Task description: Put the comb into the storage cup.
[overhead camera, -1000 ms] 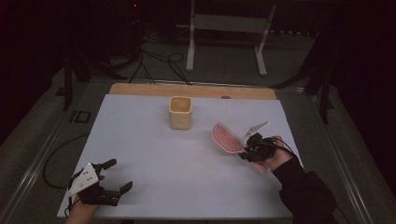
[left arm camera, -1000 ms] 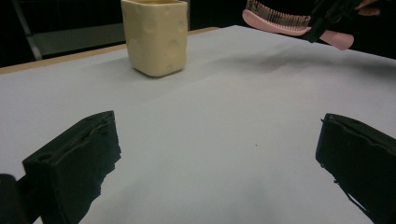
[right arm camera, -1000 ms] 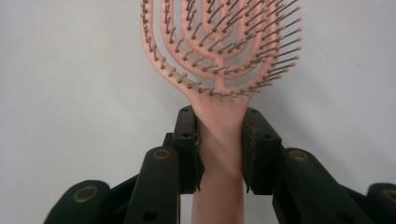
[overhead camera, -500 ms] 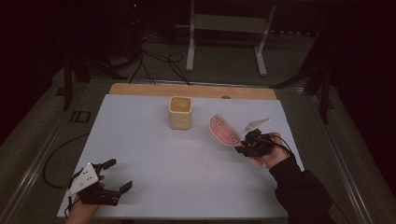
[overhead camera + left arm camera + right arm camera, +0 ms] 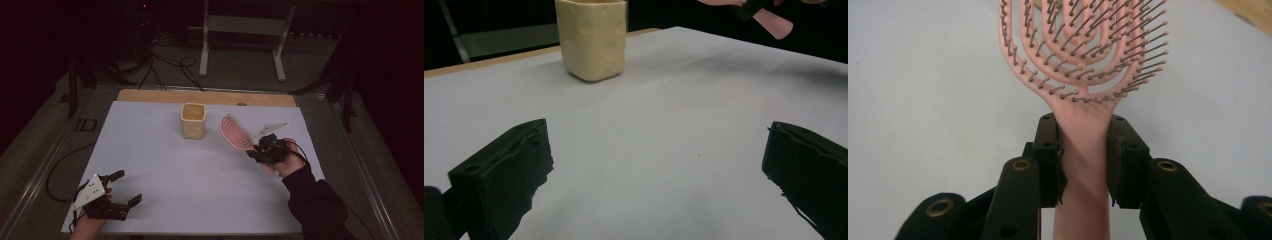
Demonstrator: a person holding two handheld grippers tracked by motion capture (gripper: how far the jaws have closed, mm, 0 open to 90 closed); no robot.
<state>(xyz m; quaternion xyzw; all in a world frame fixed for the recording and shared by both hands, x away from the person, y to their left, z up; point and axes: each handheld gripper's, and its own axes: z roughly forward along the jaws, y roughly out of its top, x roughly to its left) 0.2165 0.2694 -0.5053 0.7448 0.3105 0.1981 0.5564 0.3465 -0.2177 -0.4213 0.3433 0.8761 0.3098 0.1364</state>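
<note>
The room is dim, its edges lost in black. A white sheet [image 5: 210, 170] covers the tabletop [image 5: 205, 96], leaving a wooden strip bare at the far edge. Beyond, cables [image 5: 170, 67] trail across grey floor [image 5: 240, 82] beside what looks like a pale metal stand [image 5: 242, 30].

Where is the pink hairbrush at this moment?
In the high view the pink vented plastic hairbrush is on the right side of the white table, gripped at its handle by the right gripper, just right of the cream square cup.

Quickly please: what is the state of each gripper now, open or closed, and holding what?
Left gripper: open, holding nothing, low over the table.
Right gripper: closed on the pink hairbrush handle.
</note>
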